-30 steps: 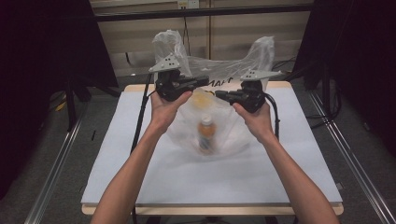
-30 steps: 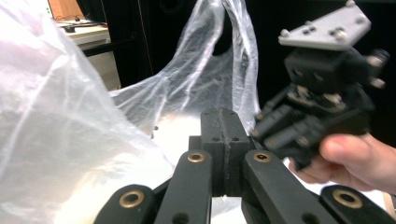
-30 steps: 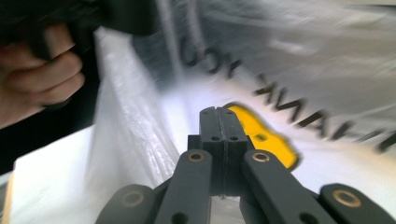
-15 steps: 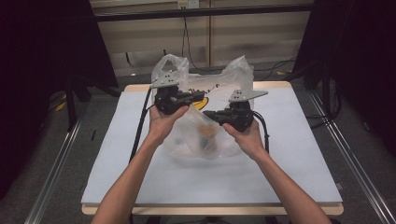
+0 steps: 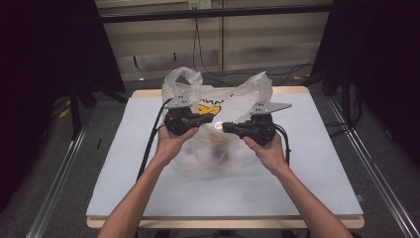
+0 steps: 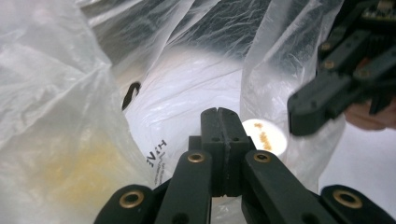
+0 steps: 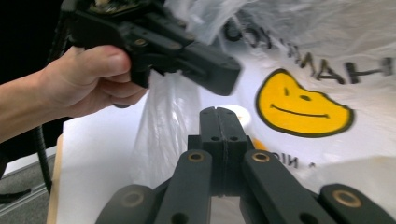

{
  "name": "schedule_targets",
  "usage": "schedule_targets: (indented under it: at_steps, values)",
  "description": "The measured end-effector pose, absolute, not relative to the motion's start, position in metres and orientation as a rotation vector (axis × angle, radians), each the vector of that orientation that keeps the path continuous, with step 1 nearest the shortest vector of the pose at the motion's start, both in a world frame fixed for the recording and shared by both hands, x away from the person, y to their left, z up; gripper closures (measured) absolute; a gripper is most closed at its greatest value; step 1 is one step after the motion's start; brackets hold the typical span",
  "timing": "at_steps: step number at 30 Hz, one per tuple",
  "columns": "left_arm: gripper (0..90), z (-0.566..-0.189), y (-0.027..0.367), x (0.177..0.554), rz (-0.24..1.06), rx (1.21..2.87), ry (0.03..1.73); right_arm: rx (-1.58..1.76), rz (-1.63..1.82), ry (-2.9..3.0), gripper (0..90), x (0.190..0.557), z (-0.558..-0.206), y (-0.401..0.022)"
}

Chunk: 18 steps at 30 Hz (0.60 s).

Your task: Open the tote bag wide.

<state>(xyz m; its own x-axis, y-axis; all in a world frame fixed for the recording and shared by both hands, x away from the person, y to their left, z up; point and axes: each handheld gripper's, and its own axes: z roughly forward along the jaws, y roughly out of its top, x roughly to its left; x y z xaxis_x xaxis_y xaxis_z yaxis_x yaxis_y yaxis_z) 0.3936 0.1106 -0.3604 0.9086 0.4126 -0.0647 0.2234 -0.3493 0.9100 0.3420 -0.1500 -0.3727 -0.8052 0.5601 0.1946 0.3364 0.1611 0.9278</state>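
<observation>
Your left gripper [image 5: 210, 118] and right gripper [image 5: 227, 127] meet, jaws pressed together, above the plastic bag [image 5: 218, 148], which sits mid-counter [image 5: 317, 168] toward the far edge, directly below them.

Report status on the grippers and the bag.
Both hand-held grippers shut, left, right, empty, tips facing. Clear plastic bag with yellow smiley on table, white-capped bottle inside. Nothing in the way.

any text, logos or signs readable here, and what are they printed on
"AH": dark capitals on the clear plastic bag, right gripper view, cut off on both sides; the full word cannot be read.
Yellow smiley face: printed on the same bag, a sign without words.
Small dark print under the smiley: too partial to read.
Small dark print on the bag, left gripper view: too blurred to read.
</observation>
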Motion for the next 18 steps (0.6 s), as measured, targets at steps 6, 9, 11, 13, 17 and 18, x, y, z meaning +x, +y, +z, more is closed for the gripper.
schedule_targets:
  at_steps: [6, 9, 11, 13, 17, 18]
  values:
    - [90.0, -0.368, 0.117, 0.394, 0.202, 1.957, 0.485, 0.935, 1.683, 2.201, 90.0, 0.349, -0.375, -0.163]
    - [90.0, -0.374, 0.12, 0.392, 0.188, 1.956, 0.492, 0.96, 1.651, 2.195, 90.0, 0.352, -0.379, -0.168]
    - [90.0, -0.377, 0.121, 0.39, 0.185, 1.961, 0.495, 0.971, 1.634, 2.21, 90.0, 0.355, -0.384, -0.17]
    - [90.0, -0.382, 0.121, 0.389, 0.185, 1.987, 0.491, 0.982, 1.608, 2.231, 90.0, 0.355, -0.388, -0.17]
    - [90.0, -0.397, 0.123, 0.39, 0.169, 2.029, 0.515, 1.0, 1.584, 2.238, 90.0, 0.358, -0.396, -0.171]
    - [90.0, -0.405, 0.123, 0.393, 0.161, 2.039, 0.534, 1.022, 1.571, 2.243, 90.0, 0.362, -0.402, -0.173]
